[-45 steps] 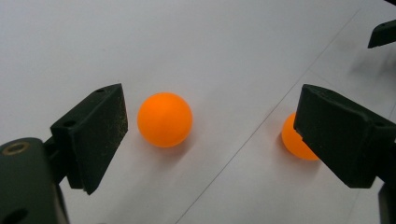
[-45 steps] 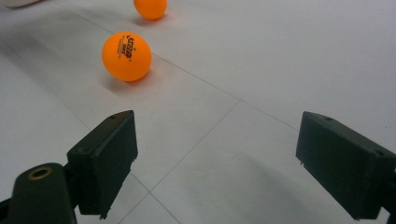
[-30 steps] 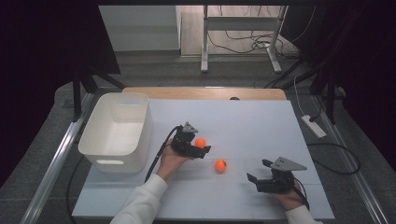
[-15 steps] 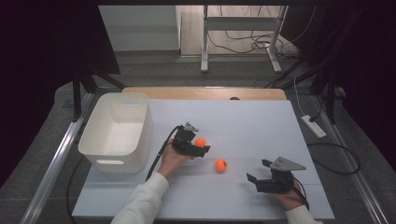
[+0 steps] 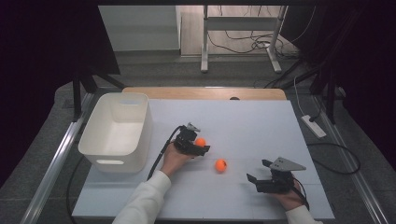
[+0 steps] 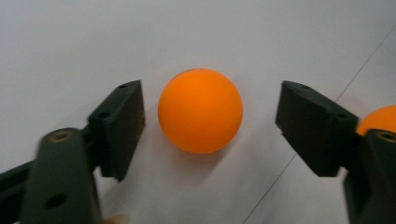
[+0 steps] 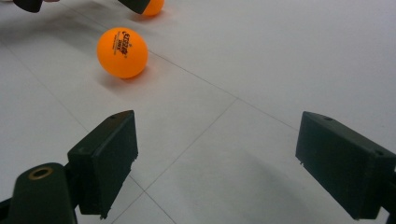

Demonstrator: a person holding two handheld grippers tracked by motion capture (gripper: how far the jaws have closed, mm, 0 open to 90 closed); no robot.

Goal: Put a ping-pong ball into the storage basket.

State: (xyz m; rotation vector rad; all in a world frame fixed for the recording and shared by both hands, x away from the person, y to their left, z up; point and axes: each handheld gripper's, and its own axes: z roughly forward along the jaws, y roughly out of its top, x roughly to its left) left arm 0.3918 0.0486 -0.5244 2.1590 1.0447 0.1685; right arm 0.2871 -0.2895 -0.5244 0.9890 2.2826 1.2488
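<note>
White foam-board tabletop, seamed, over wood; dark room, cabled floor behind. Left gripper just closing around orange ping-pong ball, pads not touching. Right gripper spread, nothing between. Second ball between grippers; white bin left.

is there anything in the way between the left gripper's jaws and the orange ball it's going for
Nothing visible. The orange ball sits on the bare white table between the left gripper jaws, which have just been closing, with gaps on both sides.

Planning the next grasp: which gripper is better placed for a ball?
Left. Its gripper already straddles a ball, jaws just closing, small gaps left. The right gripper is open, its nearest ball well ahead.
</note>
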